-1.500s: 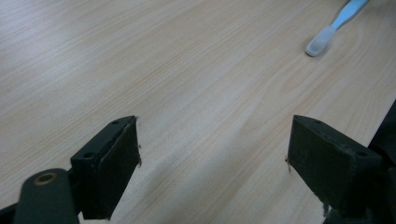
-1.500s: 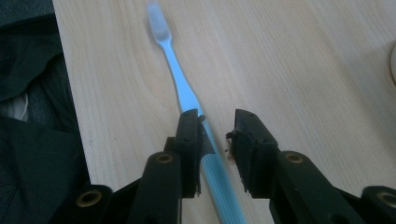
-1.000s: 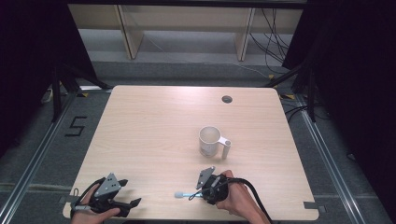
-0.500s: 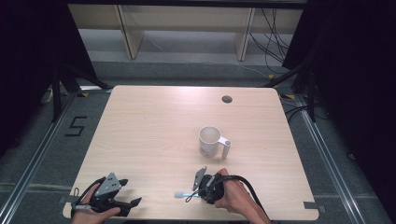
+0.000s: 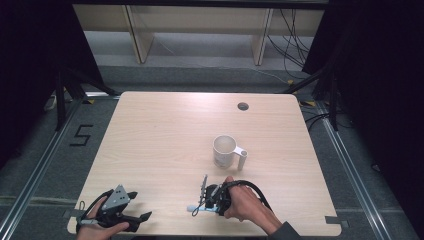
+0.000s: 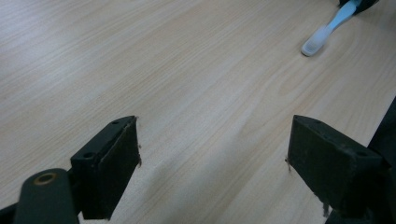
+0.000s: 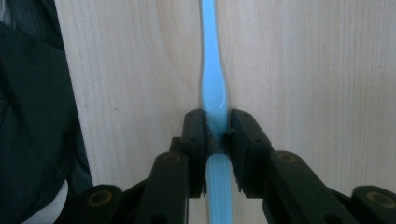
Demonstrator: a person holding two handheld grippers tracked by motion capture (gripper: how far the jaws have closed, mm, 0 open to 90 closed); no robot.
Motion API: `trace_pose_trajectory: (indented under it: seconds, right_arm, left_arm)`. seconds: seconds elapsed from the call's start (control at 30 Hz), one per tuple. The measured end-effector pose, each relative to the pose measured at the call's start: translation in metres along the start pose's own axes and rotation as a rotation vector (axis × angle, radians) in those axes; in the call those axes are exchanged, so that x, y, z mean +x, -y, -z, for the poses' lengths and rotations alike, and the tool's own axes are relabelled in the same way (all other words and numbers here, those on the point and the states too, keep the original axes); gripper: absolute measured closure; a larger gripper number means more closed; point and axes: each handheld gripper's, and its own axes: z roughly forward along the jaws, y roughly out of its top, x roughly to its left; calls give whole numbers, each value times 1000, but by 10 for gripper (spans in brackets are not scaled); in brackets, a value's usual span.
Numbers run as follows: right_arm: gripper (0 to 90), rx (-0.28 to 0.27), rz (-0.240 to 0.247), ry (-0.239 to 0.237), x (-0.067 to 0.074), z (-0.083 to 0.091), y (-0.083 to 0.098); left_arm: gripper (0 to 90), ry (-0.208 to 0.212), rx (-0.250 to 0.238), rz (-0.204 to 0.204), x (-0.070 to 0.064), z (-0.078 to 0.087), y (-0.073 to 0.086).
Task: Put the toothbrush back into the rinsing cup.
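Observation:
A light blue toothbrush (image 5: 194,209) lies low over the wooden table (image 5: 160,130) near its front edge, head pointing left. My right gripper (image 5: 207,204) is shut on its handle; in the right gripper view the two jaws pinch the toothbrush (image 7: 212,70) at the right gripper (image 7: 215,128) tips. My left gripper (image 5: 144,218) rests at the front left corner, held by a hand, jaws wide apart. In the left gripper view the left gripper (image 6: 212,140) is open over bare wood, with the toothbrush (image 6: 327,32) head at the upper right.
A white mug (image 5: 225,151) stands upright right of the table's centre, handle to the right, a little beyond my right hand. A round cable hole (image 5: 243,106) sits near the far edge. Dark floor and shelving surround the table.
My right hand has shifted slightly left and rolled, still holding the toothbrush. The left gripper and the mug have not moved.

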Motion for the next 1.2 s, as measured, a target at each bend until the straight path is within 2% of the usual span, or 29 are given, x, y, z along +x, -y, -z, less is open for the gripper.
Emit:
trace_pose_trajectory:
  seconds: [0.03, 0.07, 0.1, 0.13, 0.17, 0.2, 0.27, 0.3, 0.33, 0.43, 0.47, 0.5, 0.53, 0.57, 0.73, 0.77, 0.87, 0.9, 0.93, 0.97, 1.0, 1.03, 1.07, 1.13, 1.17, 1.2]
  right_arm:
    - [768, 38, -33, -14, 2, 1, -2]
    - [771, 31, -15, -13, 1, 0, -3]
    - [774, 53, -21, -21, 2, 1, -4]
    - [778, 40, 10, -15, -1, 0, -5]
    - [778, 40, 10, -15, -1, 0, -5]
    - [781, 66, -31, -38, 0, 1, -6]
    - [783, 53, 11, -28, -3, -1, -7]
    - [783, 53, 11, -28, -3, -1, -7]
    - [783, 77, -22, -47, -2, 0, -9]
    - [783, 91, -30, -51, -2, -1, -10]
    - [784, 100, -8, -53, -3, 0, -12]
    - [784, 81, -38, -62, -1, -2, -11]
    - [785, 108, -29, -45, -2, 0, -13]
    - [786, 111, -27, -47, -2, -1, -13]
    - [791, 111, -46, -59, -2, -3, -15]
    - [791, 114, -30, -55, -3, -3, -16]
    - [792, 111, -43, -57, -2, -3, -15]
    - [793, 108, -22, -50, -2, -3, -15]
    - [793, 108, -22, -50, -2, -3, -15]
    - [793, 100, -46, -57, -1, -2, -14]
    - [794, 95, -27, -52, -2, -2, -14]
    - [794, 90, -54, -78, 0, -1, -14]
    - [794, 95, -43, -56, 0, 1, -14]
    - [794, 62, -55, -60, -1, 5, -13]
    - [794, 36, -29, -46, -3, 7, -13]
    - [794, 21, -32, -31, -4, 10, -12]
  left_arm:
    - [161, 0, 0, 0, 0, 0, 0]
    - [161, 1, 1, 2, 0, 0, 0]
    - [160, 1, 0, -2, 0, 0, 0]
    - [161, 1, -1, -1, 0, 0, 0]
    - [160, 1, -1, -1, 0, 0, 0]
    - [161, 1, 0, -2, 0, 0, 0]
    - [161, 2, 0, -2, 0, 0, 0]
    - [161, 2, -1, -2, 0, 0, 0]
    - [160, 2, -1, -2, 0, 0, 0]
    - [161, 9, -5, 2, 0, -1, 0]
    - [161, 10, -6, 3, 0, -1, 0]
    - [161, 11, -5, -3, 1, -1, 0]
    - [161, 11, -4, -3, 1, -1, 0]
    - [161, 8, -4, -4, 1, -1, 0]
    - [161, 4, 1, 0, 0, 0, 0]
    - [161, 4, -1, 1, 0, 0, 0]
    - [161, 3, 0, 0, 0, 0, 0]
    - [160, 8, -4, 0, 1, -1, 0]
    - [161, 8, -4, 0, 1, -1, 0]
    - [160, 5, 2, -1, 1, 0, 0]
    - [160, 3, 1, -1, 1, 0, 0]
    - [161, -2, 6, -8, 1, 1, 0]
    - [161, -2, 6, -8, 1, 1, 0]
    - [160, 6, 0, -2, 2, 0, 0]
    - [161, 7, 5, -3, 1, 0, 0]
    - [161, 7, 5, -3, 1, 0, 0]
